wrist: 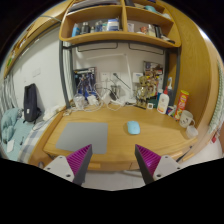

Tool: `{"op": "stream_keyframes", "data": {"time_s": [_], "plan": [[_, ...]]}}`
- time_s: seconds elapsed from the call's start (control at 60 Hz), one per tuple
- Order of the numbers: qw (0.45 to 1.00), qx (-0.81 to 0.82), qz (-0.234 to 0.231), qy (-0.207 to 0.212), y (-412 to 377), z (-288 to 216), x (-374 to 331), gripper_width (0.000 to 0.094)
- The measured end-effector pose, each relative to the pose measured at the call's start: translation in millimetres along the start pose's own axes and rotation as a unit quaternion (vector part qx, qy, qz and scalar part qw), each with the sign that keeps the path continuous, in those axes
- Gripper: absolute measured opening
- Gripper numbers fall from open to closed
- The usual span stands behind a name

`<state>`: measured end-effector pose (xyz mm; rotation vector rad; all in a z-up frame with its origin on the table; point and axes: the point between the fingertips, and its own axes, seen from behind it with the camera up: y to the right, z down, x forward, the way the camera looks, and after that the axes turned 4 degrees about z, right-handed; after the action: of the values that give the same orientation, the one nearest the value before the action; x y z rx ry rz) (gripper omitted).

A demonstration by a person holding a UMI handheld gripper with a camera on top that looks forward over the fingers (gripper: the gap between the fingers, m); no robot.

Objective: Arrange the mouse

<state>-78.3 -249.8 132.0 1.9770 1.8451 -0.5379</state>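
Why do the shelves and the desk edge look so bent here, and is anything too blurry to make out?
Gripper view: a wide-angle lens bows the shelves and the desk edge; the light blue mouse and grey mouse pad read clearly, while the clutter along the back wall is too small to identify. Lighting looks even, without harsh glare. The gripper has its jaws open, nothing between them.

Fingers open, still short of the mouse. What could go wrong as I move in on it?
The mouse lies on the bare desk beyond the open gripper, right of the grey mouse pad; a grab from above may push it sliding. Bottles and cups stand close behind it; overreach could topple them.
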Motion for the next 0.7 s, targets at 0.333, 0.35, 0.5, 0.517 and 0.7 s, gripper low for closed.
{"op": "stream_keyframes", "data": {"time_s": [0.333,0.35,0.5,0.517,0.7], "plan": [[0.997,0.031,0.057,-0.051,90.8,22.7,80.2,0.0854],[0.996,0.03,0.058,-0.054,93.4,23.3,86.3,0.0856],[0.996,0.019,0.051,-0.069,101.9,23.5,150.1,0.0859],[0.996,0.018,0.049,-0.07,101.8,22.6,157.7,0.0859],[0.996,0.014,0.038,-0.074,97.0,6.2,237.8,0.0868]]}}
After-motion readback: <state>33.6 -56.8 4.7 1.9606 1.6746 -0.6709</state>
